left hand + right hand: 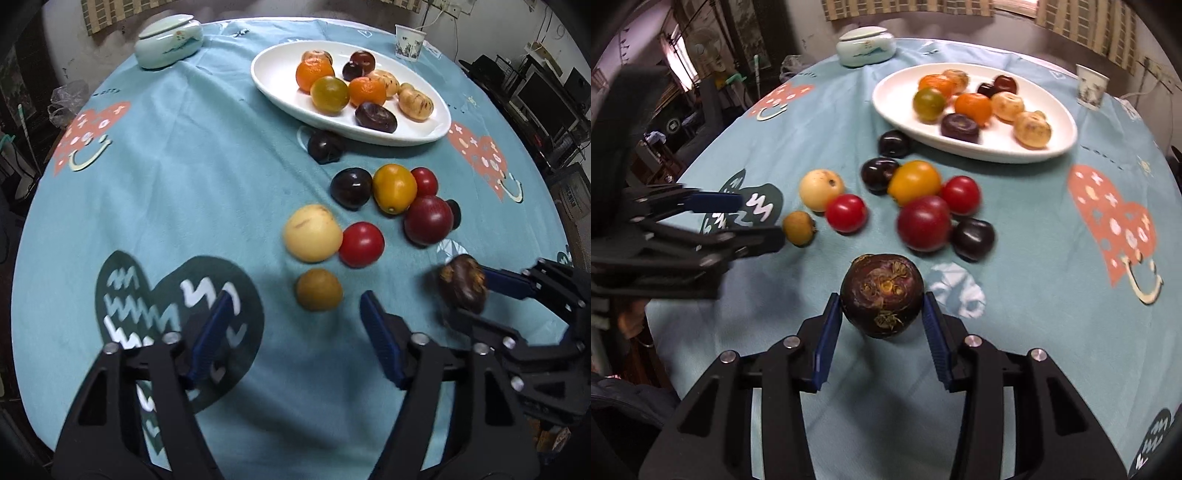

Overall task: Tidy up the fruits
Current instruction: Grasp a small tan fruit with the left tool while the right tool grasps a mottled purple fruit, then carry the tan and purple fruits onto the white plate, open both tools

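Note:
A dark brown round fruit (882, 295) sits between the blue pads of my right gripper (882, 321), which is shut on it; the same fruit (462, 283) shows at the right of the left wrist view. My left gripper (295, 308) is open over the cloth, and a small tan fruit (319, 289) lies just beyond its fingertips, untouched. Loose on the cloth are a pale yellow fruit (312, 233), red tomatoes (361, 244), an orange-yellow tomato (394, 188) and dark plums (351, 187). The white oval plate (280, 77) holds several fruits.
A pale lidded ceramic jar (168, 42) stands at the far left of the round table, a paper cup (409, 42) at the far right. The blue patterned cloth (184, 166) covers the table. Shelves and clutter surround the table edge.

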Tool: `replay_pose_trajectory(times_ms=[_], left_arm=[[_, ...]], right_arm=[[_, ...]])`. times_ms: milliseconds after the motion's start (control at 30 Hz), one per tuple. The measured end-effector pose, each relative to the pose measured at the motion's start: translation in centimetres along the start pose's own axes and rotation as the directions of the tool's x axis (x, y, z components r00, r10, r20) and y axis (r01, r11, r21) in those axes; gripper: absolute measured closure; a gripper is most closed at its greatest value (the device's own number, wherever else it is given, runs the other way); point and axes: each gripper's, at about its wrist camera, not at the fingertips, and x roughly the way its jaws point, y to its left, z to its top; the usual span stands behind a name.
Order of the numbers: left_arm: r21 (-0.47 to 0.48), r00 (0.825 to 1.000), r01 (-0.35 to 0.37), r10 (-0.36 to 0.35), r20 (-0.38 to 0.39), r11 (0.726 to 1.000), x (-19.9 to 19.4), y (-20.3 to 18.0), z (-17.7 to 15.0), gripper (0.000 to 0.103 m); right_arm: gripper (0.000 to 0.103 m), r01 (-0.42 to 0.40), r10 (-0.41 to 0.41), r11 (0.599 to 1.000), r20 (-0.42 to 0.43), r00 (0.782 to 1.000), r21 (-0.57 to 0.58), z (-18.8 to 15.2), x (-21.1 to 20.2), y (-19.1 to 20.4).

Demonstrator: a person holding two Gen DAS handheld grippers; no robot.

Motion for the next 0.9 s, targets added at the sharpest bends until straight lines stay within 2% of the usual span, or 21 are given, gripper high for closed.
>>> replay_pose_trajectory(times_ms=[67, 133, 167, 200, 300, 667, 900], left_arm=[[-0.003, 0.999, 0.021, -0.021, -0.029, 1.000, 1.2, -0.1, 0.5, 0.054], [0.008, 0.998, 0.038, -0.037, -0.044, 0.999, 1.9, -0.4, 0.8, 0.061], [0.021, 0.998, 0.044, -0.043, -0.048, 0.999, 1.9, -0.7, 0.8, 0.072], [0.039, 0.998, 0.051, -0.049, -0.049, 0.998, 1.8, -1.0, 0.7, 0.076], [0.061, 0.997, 0.063, -0.060, -0.046, 0.996, 1.1, -1.4, 0.5, 0.076], [0.078, 0.996, 0.033, -0.040, 0.078, 0.996, -4.7, -2.3, 1.1, 0.076], [0.136, 0.995, 0.029, -0.042, 0.095, 0.990, -6.0, -4.1, 1.7, 0.076]], right_arm=[[0.058, 0.003, -0.003, 1.000, 0.000, 1.000, 0.015, -0.2, -0.3, -0.4], [0.058, 0.005, -0.005, 1.000, -0.001, 1.000, 0.021, -0.3, -0.3, -0.4], [0.058, 0.006, -0.006, 1.000, -0.003, 1.000, 0.024, -0.4, -0.3, -0.5], [0.058, 0.006, -0.006, 1.000, -0.004, 1.000, 0.026, -0.5, -0.2, -0.6], [0.058, 0.001, -0.001, 1.000, 0.000, 1.000, 0.026, -0.4, -0.1, -0.6], [0.058, -0.045, 0.047, 0.999, 0.061, 0.997, -0.027, 0.6, -2.1, 1.2], [0.058, -0.047, 0.049, 0.999, 0.094, 0.994, -0.018, 0.5, -3.7, 1.0]])
